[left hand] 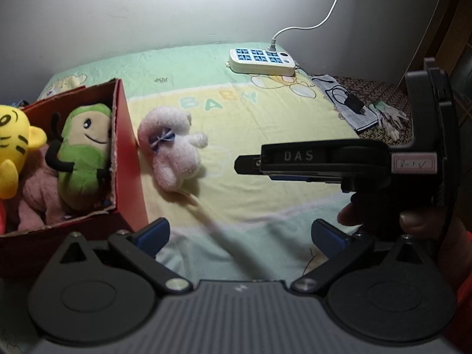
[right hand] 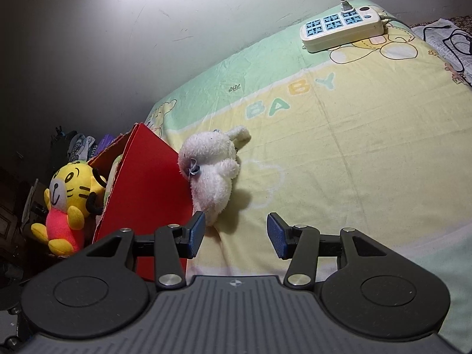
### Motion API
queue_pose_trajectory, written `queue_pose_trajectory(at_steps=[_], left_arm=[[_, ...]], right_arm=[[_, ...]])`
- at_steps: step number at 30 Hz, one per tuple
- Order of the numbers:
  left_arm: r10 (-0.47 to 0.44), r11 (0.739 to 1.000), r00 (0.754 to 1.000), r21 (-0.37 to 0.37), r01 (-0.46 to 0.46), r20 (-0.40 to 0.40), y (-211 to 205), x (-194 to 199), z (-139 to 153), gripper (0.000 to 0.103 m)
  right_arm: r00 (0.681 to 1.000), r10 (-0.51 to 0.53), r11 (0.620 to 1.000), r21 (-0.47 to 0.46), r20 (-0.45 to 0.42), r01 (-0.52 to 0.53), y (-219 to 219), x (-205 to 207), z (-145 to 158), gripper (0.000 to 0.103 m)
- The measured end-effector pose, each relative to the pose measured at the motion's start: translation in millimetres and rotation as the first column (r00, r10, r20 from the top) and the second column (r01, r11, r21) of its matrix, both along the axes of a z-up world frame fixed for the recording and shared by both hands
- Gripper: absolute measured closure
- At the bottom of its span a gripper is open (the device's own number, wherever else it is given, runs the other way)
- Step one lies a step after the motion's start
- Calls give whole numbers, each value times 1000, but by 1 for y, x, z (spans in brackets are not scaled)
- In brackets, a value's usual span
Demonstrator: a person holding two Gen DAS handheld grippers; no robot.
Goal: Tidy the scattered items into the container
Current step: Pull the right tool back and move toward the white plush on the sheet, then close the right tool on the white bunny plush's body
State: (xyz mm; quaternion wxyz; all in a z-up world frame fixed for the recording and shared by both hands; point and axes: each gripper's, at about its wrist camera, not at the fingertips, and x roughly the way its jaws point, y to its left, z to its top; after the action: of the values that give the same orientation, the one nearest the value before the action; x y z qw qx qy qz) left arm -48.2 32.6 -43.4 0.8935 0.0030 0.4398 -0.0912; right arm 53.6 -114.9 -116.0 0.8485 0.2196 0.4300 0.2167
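Observation:
A white plush bear (left hand: pixel 172 153) with a small blue bow lies on the bed against the outer side of a red cardboard box (left hand: pixel 125 147). In the box are a green plush (left hand: pixel 84 156), a pink plush (left hand: pixel 38 200) and a yellow tiger plush (left hand: pixel 13 147). My left gripper (left hand: pixel 240 236) is open and empty, low over the sheet. My right gripper (right hand: pixel 236 233) is open and empty, just short of the bear (right hand: pixel 212 171); its left finger (right hand: pixel 196 233) is beside the box wall (right hand: pixel 147 188). The right gripper also shows in the left wrist view (left hand: pixel 244 165).
A white power strip (left hand: pixel 261 60) with a plugged cable lies at the bed's far side by the wall. A cloth with a black charger (left hand: pixel 352 104) and white gloves (left hand: pixel 389 116) lie at the far right. The baby-print sheet (left hand: pixel 265 124) covers the bed.

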Motion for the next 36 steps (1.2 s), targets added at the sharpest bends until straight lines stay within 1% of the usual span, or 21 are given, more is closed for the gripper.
queue_pose_trajectory(at_steps=[2, 4, 7, 11, 14, 16, 18, 19, 22, 24, 25, 27, 30, 33, 36], left_arm=[[24, 998, 1000, 51, -25, 19, 3, -7, -2, 1], [55, 996, 998, 64, -56, 8, 11, -13, -6, 1], [115, 993, 993, 43, -113, -26, 26, -19, -13, 1], [153, 988, 988, 8, -153, -13, 38, -28, -16, 1], [137, 989, 990, -50, -138, -18, 41, -26, -20, 1], [113, 989, 993, -93, -114, -24, 40, -23, -22, 1], [82, 989, 996, -119, -85, -24, 36, -18, -24, 1], [67, 990, 998, -126, -69, -21, 33, -16, -25, 1], [53, 994, 999, -96, -53, -8, 26, -6, -30, 1], [48, 994, 999, -102, -50, -20, 26, 2, -34, 1], [46, 993, 999, -104, -48, -22, 27, 5, -36, 1], [45, 993, 999, -108, -48, -28, 27, 10, -40, 1], [42, 992, 998, -117, -47, -43, 27, 16, -44, 1], [21, 992, 998, -125, -28, -57, 23, 21, -48, 1], [-2, 991, 998, -133, -6, -61, 18, 25, -51, 1]], right_arm=[[1000, 21, 1000, 10, -5, -21, 6, 4, -3, 52], [999, 45, 999, 17, -7, -45, 14, 8, -6, 52], [997, 79, 997, 20, -8, -79, 26, 16, -9, 52], [993, 120, 993, -2, -16, -120, 45, 26, -12, 51], [993, 120, 993, -17, -17, -121, 54, 34, -14, 51], [993, 118, 993, -31, -7, -118, 57, 40, -14, 51], [992, 124, 991, -51, -4, -124, 61, 46, -15, 51], [991, 131, 989, -62, -5, -131, 63, 49, -17, 51], [990, 141, 982, -124, 0, -140, 67, 57, -23, 52], [987, 162, 982, -100, -12, -162, 65, 63, -30, 54], [987, 161, 983, -85, -25, -163, 64, 67, -33, 60], [983, 174, 984, -36, -54, -176, 61, 75, -39, 67], [977, 198, 980, 9, -75, -198, 58, 81, -44, 73], [974, 216, 976, 22, -72, -215, 49, 78, -40, 75], [970, 223, 975, 48, -101, -219, 31, 69, -39, 75]])
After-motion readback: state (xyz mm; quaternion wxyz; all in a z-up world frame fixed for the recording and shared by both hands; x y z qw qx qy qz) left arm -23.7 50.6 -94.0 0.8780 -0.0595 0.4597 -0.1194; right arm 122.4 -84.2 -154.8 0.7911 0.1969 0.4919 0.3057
